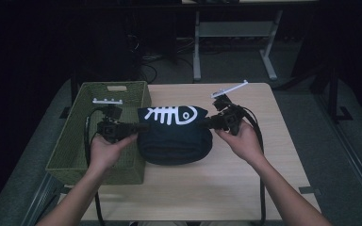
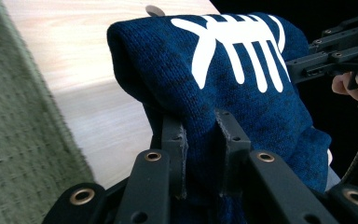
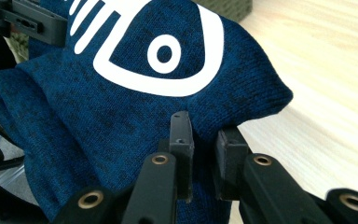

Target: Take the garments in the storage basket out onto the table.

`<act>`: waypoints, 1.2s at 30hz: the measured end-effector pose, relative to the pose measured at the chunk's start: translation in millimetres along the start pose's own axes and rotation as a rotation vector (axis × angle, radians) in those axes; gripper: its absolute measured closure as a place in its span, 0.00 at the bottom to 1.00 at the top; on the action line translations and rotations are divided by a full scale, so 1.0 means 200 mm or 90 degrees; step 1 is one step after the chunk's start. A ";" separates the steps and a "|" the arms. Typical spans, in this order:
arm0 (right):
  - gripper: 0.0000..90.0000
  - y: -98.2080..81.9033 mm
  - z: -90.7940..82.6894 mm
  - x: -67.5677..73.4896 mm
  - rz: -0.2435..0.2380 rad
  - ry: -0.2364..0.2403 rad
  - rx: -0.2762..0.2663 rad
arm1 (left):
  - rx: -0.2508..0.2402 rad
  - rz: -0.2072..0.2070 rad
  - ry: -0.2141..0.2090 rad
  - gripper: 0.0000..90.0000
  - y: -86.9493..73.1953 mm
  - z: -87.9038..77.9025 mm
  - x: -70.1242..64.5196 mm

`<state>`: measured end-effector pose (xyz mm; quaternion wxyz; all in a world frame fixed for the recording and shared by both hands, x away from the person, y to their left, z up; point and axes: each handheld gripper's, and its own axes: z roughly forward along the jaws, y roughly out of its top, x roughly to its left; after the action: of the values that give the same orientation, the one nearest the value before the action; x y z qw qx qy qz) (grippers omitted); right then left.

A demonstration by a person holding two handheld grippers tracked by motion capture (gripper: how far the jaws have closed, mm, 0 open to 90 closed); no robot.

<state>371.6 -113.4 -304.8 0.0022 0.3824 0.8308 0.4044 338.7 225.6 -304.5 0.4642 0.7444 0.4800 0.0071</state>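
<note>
We see the left gripper [image 1: 139,126] and right gripper [image 1: 205,124] each clamped on the folded sweater [image 1: 174,136] at table [image 1: 226,179] centre; the basket [image 1: 82,141] sits at nine o'clock. Folds hide the pad tips.

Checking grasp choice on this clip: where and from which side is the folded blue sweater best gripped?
At its two short ends, one gripper from each side. The folded blue sweater is a wide, limp bundle, so end grips keep the fold together. Here the left gripper is shut on the left end and the right gripper on the right end, beside the green basket.
</note>
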 end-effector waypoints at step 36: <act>0.88 0.50 0.38 0.36 -0.084 0.037 0.021 | -0.070 -0.055 0.071 0.85 0.02 -0.51 0.37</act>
<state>408.0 21.1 -266.9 -0.0012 0.3148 0.8605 0.4006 334.1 347.5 -276.3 0.4769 0.6947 0.5356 0.0553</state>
